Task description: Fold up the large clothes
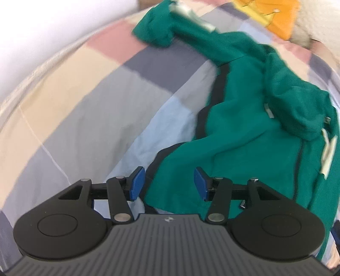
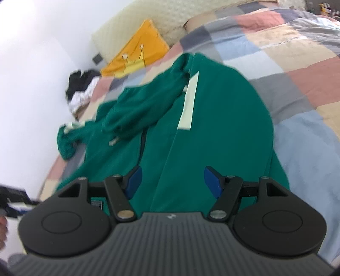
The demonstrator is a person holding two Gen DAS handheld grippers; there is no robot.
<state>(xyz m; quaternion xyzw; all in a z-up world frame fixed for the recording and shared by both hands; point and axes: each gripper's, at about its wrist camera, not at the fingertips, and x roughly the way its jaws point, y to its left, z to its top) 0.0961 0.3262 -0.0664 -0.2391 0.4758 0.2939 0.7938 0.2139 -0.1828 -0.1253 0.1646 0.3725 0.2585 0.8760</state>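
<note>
My left claw (image 1: 169, 183) is at the bottom of its picture, and its two blue pads (image 1: 137, 183) stand apart. Nothing is pinched between them. The edge of the green jacket (image 1: 244, 127) shows in the gap, lying on the bed below the pads, and I cannot tell if a pad brushes it.

The green jacket fills the right side of that picture. It has a dark trim along its left edge. One sleeve (image 1: 157, 27) runs up to the top middle, where its end is bunched in a lump. The jacket lies on a checked blanket (image 1: 74, 102) with pink, grey, tan and light blue squares. An orange thing (image 1: 276, 14) sits at the top right.

My right claw (image 2: 172, 183) is at the bottom of its own picture. Its pads are wide apart too, and they hold nothing. The jacket is spread out in the middle of this picture, going from the claw up to the top middle. A pale stripe (image 2: 189, 104) runs down it. A rumpled sleeve lies across it to the left.

In the right wrist view, a small heap of black and white cloth (image 2: 81, 89) is at the upper left, by the wall.
</note>
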